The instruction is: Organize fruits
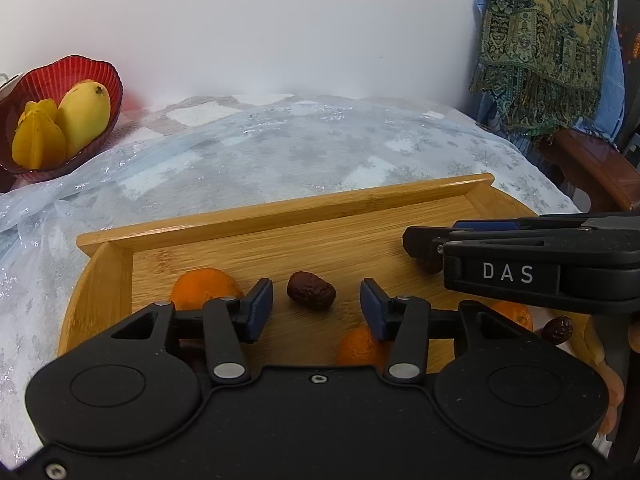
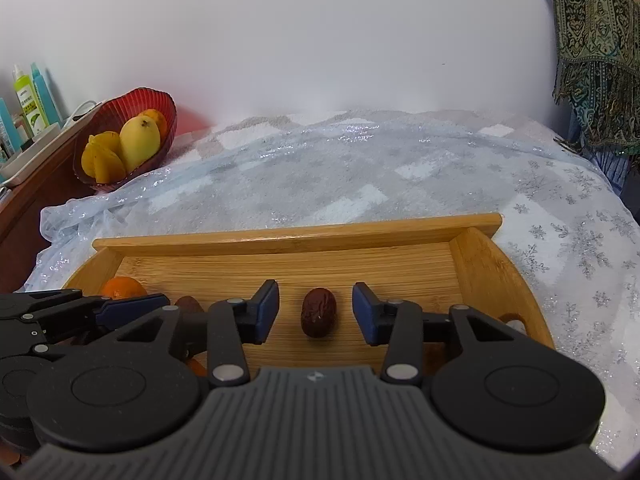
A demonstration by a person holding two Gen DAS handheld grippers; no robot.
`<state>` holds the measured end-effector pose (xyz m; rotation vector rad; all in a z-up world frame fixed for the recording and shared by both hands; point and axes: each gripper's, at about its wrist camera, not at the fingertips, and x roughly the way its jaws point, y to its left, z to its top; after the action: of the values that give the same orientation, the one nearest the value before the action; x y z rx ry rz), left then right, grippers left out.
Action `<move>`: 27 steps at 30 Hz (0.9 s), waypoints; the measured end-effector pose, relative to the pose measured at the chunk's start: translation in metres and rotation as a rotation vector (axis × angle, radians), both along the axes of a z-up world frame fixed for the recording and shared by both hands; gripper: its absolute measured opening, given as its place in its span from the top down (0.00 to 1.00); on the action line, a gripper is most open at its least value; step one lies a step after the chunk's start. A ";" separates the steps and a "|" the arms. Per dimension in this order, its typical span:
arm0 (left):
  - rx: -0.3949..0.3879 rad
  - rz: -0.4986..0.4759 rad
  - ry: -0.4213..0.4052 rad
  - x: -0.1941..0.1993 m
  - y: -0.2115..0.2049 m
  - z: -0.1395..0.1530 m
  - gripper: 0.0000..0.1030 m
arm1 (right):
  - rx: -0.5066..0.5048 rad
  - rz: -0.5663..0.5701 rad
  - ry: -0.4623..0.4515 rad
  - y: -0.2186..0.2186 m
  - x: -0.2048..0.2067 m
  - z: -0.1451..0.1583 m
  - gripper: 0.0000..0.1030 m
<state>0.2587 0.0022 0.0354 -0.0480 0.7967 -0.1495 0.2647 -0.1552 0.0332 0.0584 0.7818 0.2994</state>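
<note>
A red date (image 2: pixel 319 312) is being framed between the right gripper (image 2: pixel 316 310) pads, untouched – jaws parted, empty – long axis lying along the fingers.

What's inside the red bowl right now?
The red bowl holds a yellow mango, a starfruit in front of it and an orange fruit behind. Whatever lies beneath them is covered.
</note>
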 end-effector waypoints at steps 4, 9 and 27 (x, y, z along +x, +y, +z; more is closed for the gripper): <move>0.003 0.003 -0.003 -0.003 0.000 0.001 0.52 | 0.002 -0.002 -0.010 -0.003 -0.003 0.001 0.36; 0.001 0.013 -0.010 -0.006 0.001 0.003 0.49 | 0.019 -0.016 -0.017 -0.008 -0.005 0.001 0.31; -0.005 0.029 -0.058 -0.032 0.005 0.014 0.37 | 0.056 -0.017 -0.059 -0.018 -0.025 0.002 0.24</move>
<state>0.2265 0.0076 0.0492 -0.0600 0.7379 -0.1254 0.2393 -0.1733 0.0356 0.1089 0.7140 0.3055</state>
